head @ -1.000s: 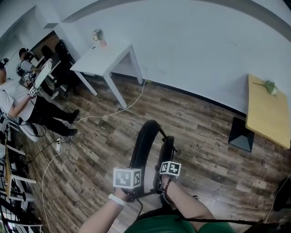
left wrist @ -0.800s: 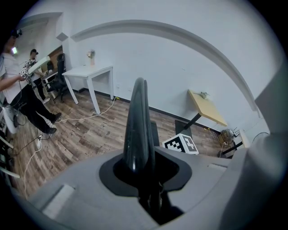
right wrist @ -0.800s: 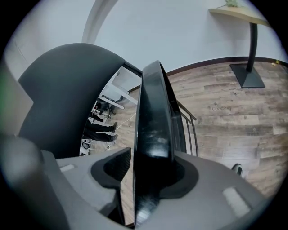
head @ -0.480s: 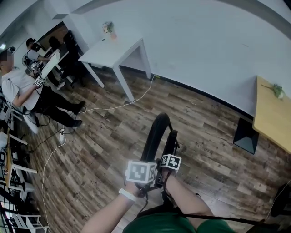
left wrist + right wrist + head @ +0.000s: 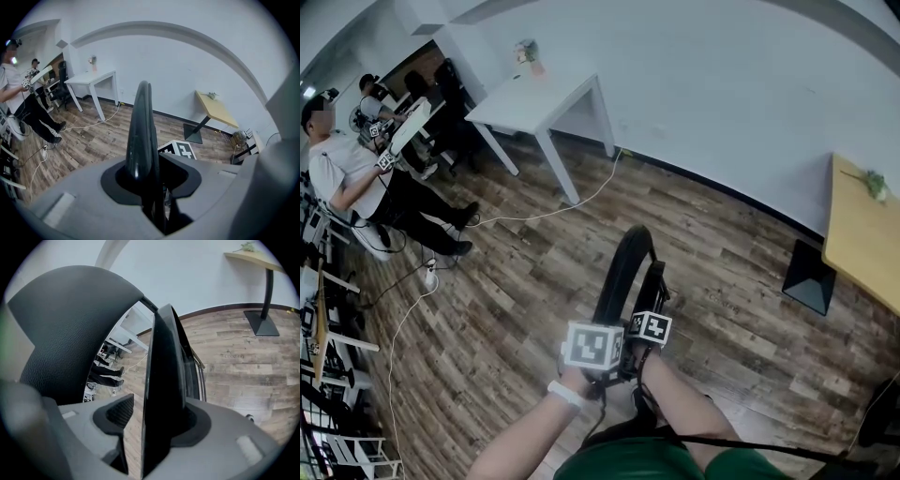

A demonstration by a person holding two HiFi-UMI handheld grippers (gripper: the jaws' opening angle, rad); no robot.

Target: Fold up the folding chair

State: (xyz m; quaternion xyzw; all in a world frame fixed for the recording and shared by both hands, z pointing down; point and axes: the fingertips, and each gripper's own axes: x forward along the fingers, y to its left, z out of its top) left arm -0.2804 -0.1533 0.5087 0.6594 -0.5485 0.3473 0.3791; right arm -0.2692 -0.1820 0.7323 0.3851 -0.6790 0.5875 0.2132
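Folding chair [image 5: 623, 267] stands nearly closed on the floor [image 5: 487, 309]. Left gripper [image 5: 152, 178] and right gripper [image 5: 150, 420] each straddle a black panel edge, jaws opening, grip loose.

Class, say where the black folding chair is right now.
In the head view the folding chair stands on the wood floor at lower centre, between the white table at upper left and the yellow-topped table at the right edge.
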